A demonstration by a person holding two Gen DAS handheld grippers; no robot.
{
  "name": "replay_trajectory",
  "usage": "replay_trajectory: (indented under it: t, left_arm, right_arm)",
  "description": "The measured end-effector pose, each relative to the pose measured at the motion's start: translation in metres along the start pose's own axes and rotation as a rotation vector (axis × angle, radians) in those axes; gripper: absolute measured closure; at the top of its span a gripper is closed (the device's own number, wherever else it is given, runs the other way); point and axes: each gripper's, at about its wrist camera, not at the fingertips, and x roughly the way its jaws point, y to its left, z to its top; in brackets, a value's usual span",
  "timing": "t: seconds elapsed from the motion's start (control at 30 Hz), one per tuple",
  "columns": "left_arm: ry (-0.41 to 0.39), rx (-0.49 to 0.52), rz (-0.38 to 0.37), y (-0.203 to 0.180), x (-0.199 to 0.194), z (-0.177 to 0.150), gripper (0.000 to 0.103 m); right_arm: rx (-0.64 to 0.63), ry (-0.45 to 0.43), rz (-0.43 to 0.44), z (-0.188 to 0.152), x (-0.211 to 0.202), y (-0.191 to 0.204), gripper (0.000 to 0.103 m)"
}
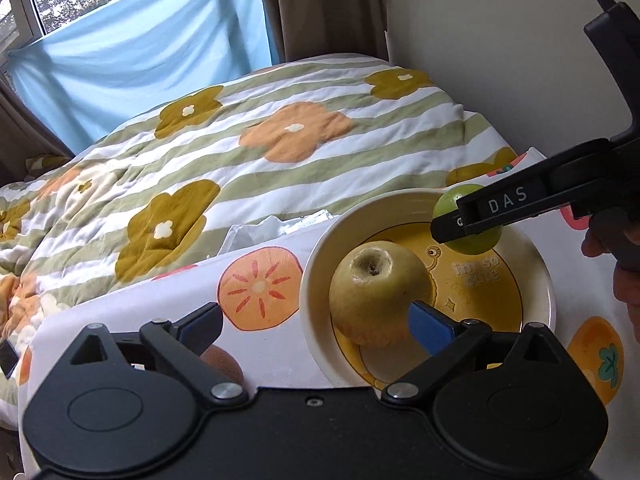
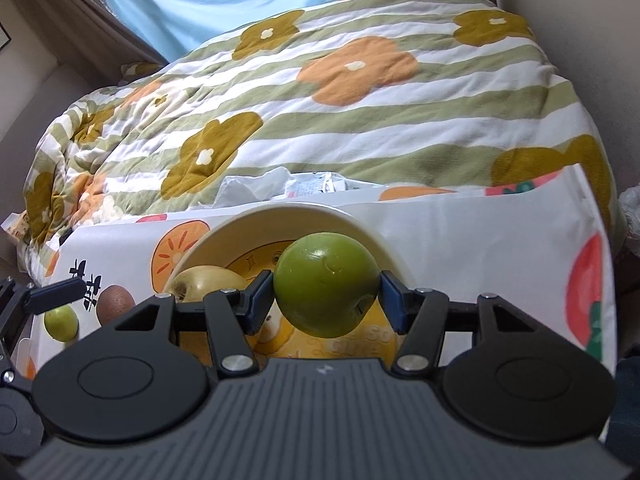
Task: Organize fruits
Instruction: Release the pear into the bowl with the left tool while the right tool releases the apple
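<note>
You are working over the cream bowl (image 1: 316, 264) on the fruit-print cloth (image 2: 460, 232), gathering the fruit there. The yellow apple (image 1: 376, 292) is sitting inside it, dull-skinned, calyx up; your left gripper (image 1: 316, 326) is standing wide open around nothing, one pad beside the apple. Your right gripper (image 2: 326, 300) is clamping the smooth green fruit (image 2: 326, 284) above the bowl, apparently for dropping in.

green fruits: two, one (image 2: 326, 284) over the bowl, one (image 2: 61, 322) on the cloth
yellow apple (image 1: 378, 292): one
kiwi (image 2: 115, 303): one
bowl (image 1: 320, 248): one
</note>
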Motion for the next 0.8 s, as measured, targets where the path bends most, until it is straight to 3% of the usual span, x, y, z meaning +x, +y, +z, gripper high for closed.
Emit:
replay_trajectory:
  t: [0.27,0.33,0.4,0.8]
  left_arm:
    - [0.005,-0.006,0.031,0.004,-0.007,-0.015,0.002]
    - [0.006,-0.016,0.031,0.005,-0.008,-0.016,0.002]
    - [0.008,-0.026,0.032,0.005,-0.009,-0.017,0.002]
    - [-0.037,-0.032,0.054,0.006,-0.040,-0.020,0.002]
  right_arm:
    - [-0.001,-0.020,0.020,-0.003,0.008,0.002,0.028]
    - [-0.017,-0.049,0.028,-0.003,0.002,0.005,0.019]
    - [-0.026,-0.078,0.007,-0.003,-0.005,0.007,0.000]
    - [-0.006,-0.103,-0.020,-0.011,-0.034,0.003,0.000]
